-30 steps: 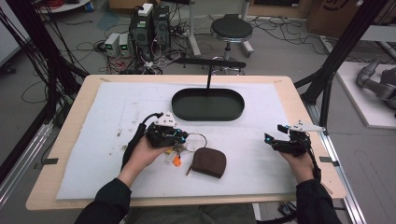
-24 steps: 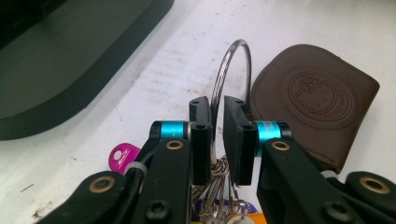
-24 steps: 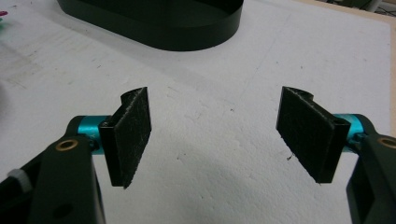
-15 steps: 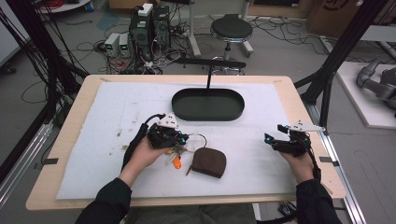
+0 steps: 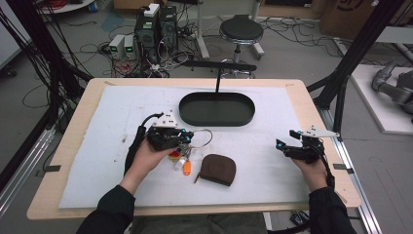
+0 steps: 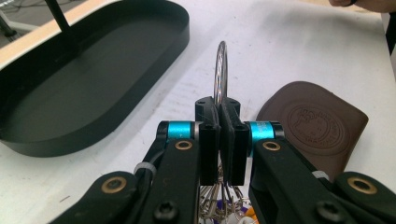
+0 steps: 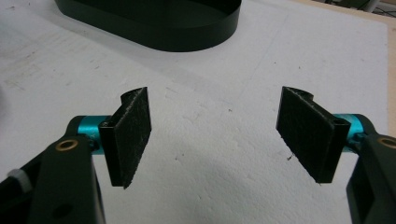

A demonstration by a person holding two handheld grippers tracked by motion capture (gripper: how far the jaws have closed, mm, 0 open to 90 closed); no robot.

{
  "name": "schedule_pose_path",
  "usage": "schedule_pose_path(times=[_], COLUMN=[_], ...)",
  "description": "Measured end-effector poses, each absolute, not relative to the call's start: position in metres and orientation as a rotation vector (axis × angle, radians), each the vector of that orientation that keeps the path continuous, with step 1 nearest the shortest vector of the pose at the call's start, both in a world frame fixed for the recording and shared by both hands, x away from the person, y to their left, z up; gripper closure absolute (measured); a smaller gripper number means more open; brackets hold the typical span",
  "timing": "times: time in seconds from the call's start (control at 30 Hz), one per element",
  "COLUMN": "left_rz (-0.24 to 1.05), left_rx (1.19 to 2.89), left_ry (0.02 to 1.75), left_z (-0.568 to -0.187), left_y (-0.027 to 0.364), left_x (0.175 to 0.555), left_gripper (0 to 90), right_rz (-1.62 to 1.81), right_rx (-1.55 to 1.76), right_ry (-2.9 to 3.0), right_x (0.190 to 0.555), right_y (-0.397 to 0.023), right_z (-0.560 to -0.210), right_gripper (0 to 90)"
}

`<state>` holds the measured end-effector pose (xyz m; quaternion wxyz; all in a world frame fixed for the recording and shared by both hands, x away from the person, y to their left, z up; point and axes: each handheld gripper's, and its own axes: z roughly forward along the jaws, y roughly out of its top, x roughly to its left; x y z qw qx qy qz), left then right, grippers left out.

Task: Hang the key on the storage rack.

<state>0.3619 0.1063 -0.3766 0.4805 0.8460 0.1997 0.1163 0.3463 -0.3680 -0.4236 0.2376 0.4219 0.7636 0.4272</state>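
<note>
Jaws hiding key ring's [image 6: 220,70] lower arc

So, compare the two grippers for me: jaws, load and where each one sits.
The left gripper has its jaws shut on the key ring; the right gripper stands wide open with nothing between its pads. The left gripper sits near the table's middle, beside the brown pouch; the right gripper hovers over bare white mat near the table's right edge. Both have black jaws with blue fittings, and each is held in one hand.
</note>
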Motion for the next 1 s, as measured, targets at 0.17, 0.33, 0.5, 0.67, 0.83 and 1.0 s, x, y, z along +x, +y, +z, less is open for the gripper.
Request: schedule_pose_path(times=[0.17, 0.33, 0.5, 0.67, 0.83, 1.0], left_rz=[0.290, 0.299, 0.313, 0.325, 0.342, 0.369], left_rx=[2.035, 1.997, 1.958, 1.940, 1.919, 1.896], left_ry=[0.490, 0.491, 0.486, 0.483, 0.483, 0.489], left_z=[-0.372, -0.367, -0.358, -0.354, -0.347, -0.340], left_y=[0.109, 0.111, 0.115, 0.118, 0.119, 0.118], left_x=[0.361, 0.360, 0.358, 0.358, 0.360, 0.364], left_gripper=[86.3, 86.3, 86.3, 86.4, 86.4, 86.4], right_rz=[1.170, 1.171, 1.172, 1.173, 1.172, 1.167], right_rx=[1.160, 1.158, 1.162, 1.160, 1.160, 1.151], right_ry=[2.091, 2.090, 2.089, 2.085, 2.084, 2.087], right_x=[0.346, 0.346, 0.346, 0.346, 0.346, 0.346], right_y=[-0.368, -0.368, -0.368, -0.369, -0.369, -0.369], right_z=[-0.424, -0.424, -0.424, -0.423, -0.423, -0.423], right_gripper=[27.1, 27.1, 27.1, 27.1, 27.1, 27.1])
